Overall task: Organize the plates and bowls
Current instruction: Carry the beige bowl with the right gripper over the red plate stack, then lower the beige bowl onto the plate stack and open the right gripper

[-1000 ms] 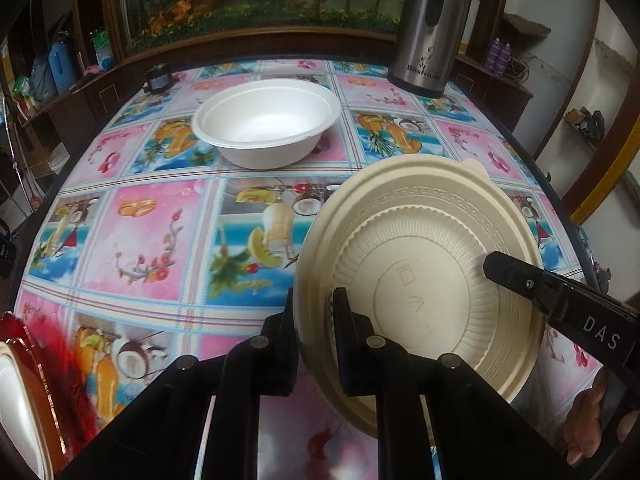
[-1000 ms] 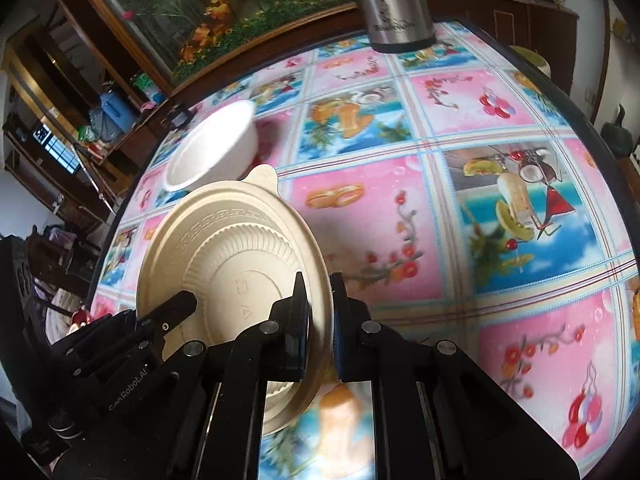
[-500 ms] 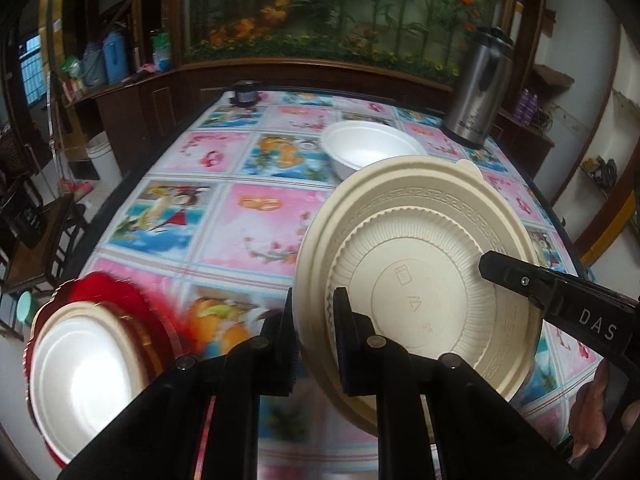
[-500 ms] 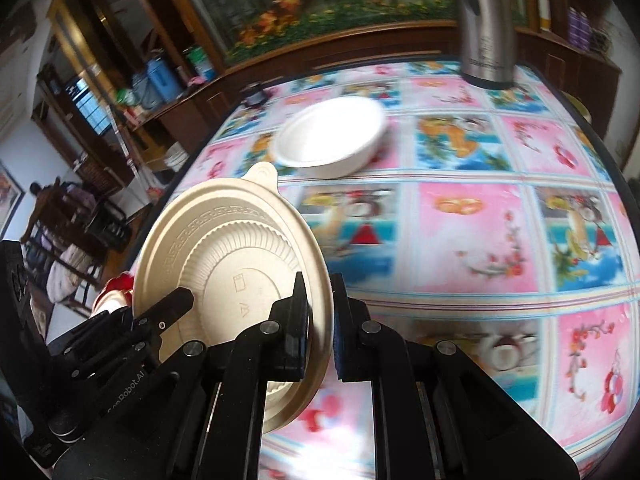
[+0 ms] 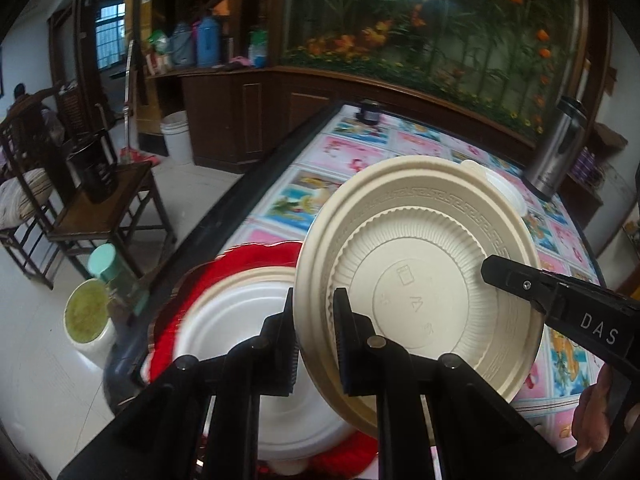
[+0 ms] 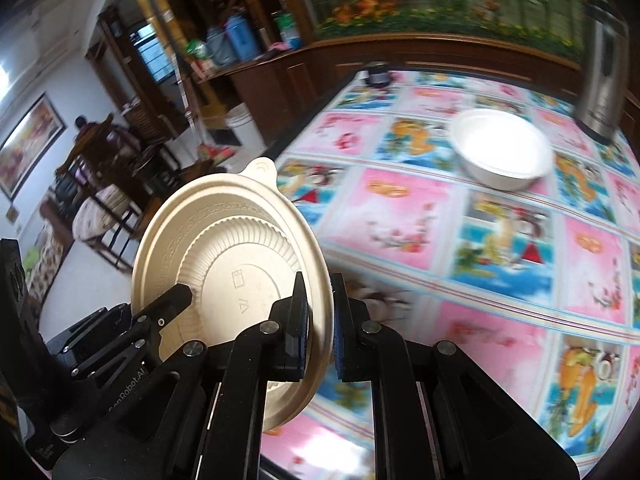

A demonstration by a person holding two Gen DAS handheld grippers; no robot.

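Both grippers hold one cream plate (image 5: 420, 280) by its rim, tilted with its underside toward the cameras. My left gripper (image 5: 316, 320) is shut on its left edge. My right gripper (image 6: 319, 312) is shut on its right edge; the plate also shows in the right wrist view (image 6: 228, 272). Below the plate at the table's left end lies a stack: a white plate (image 5: 240, 328) on a cream one on a red plate (image 5: 256, 256). A white bowl (image 6: 500, 152) sits farther up the table.
A steel thermos (image 5: 556, 152) stands at the far right of the flowered tablecloth (image 6: 500, 260). A small dark jar (image 5: 370, 111) is at the far edge. A wooden chair (image 5: 80, 200) and a green-lidded jar (image 5: 112, 268) stand off the table's left side.
Both grippers have carried the cream plate left along the table, from near the white bowl to above the stack on the red plate. Both stay shut on it.
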